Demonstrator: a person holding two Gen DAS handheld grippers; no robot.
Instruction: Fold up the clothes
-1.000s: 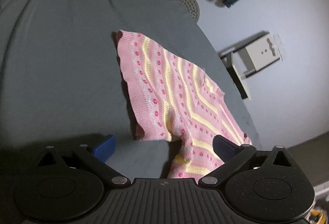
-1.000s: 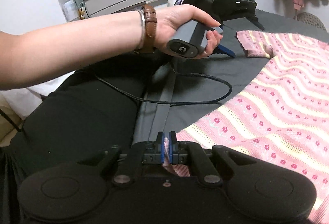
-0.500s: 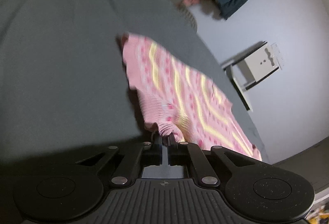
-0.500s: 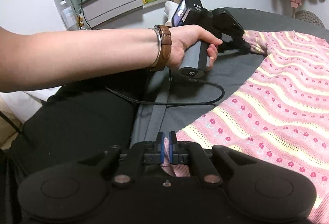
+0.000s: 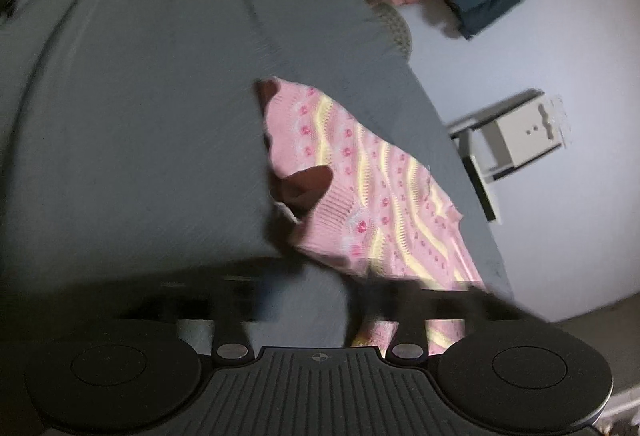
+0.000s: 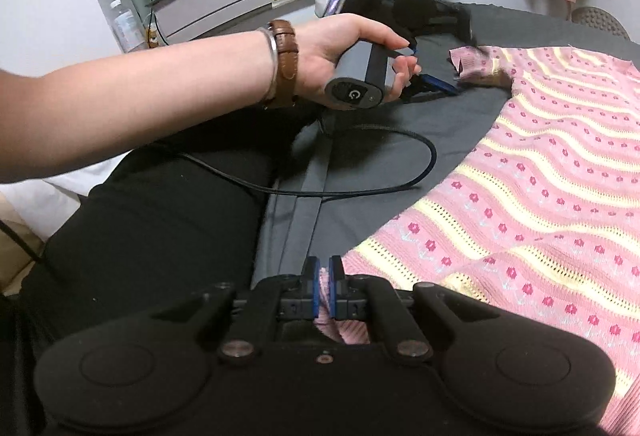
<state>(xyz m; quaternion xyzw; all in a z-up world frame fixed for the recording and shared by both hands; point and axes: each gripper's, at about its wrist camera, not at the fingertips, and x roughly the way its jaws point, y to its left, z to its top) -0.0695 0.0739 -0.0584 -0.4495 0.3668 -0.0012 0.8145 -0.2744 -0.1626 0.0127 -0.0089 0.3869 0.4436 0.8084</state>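
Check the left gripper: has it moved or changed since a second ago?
Yes. The left gripper shut on the pink sweater's sleeve half a second ago; now it is open again beside that sleeve, nearer the sweater than before.

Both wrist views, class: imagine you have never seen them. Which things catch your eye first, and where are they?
The pink sweater with yellow wavy stripes stands out, spread over the grey sheet on the right of the right wrist view. The right gripper pinches its near edge at the bottom. Across the upper left, a bare arm with a brown watch strap holds the left gripper by the sweater's far corner.
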